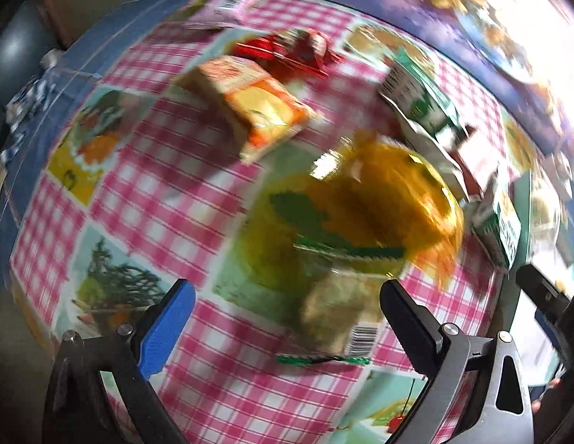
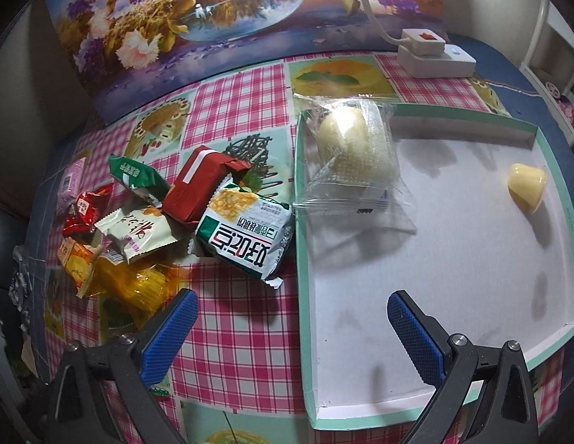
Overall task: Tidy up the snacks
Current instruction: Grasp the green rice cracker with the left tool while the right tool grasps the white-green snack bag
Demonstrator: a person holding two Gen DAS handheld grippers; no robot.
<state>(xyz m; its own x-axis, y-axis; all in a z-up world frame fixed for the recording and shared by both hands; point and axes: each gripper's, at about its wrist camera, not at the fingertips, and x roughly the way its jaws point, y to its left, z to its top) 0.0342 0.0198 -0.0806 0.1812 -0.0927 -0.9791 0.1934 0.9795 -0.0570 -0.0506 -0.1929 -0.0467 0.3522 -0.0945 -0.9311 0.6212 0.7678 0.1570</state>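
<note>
A heap of wrapped snacks (image 2: 198,218) lies on the checked table (image 2: 242,333), just left of a shallow white tray (image 2: 453,296) that holds a clear-bagged bun (image 2: 355,148) and a jelly cup (image 2: 527,187). The right hand-held gripper (image 2: 292,327) hovers spread wide over the tray's left wall. The left hand-held gripper (image 1: 287,314) is spread too, above a blurred orange packet (image 1: 394,199).

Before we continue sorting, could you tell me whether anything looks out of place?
The clear-wrapped bun straddles the tray's left wall, wrapper hanging outside. The jelly cup lies tipped on its side in the tray.
</note>
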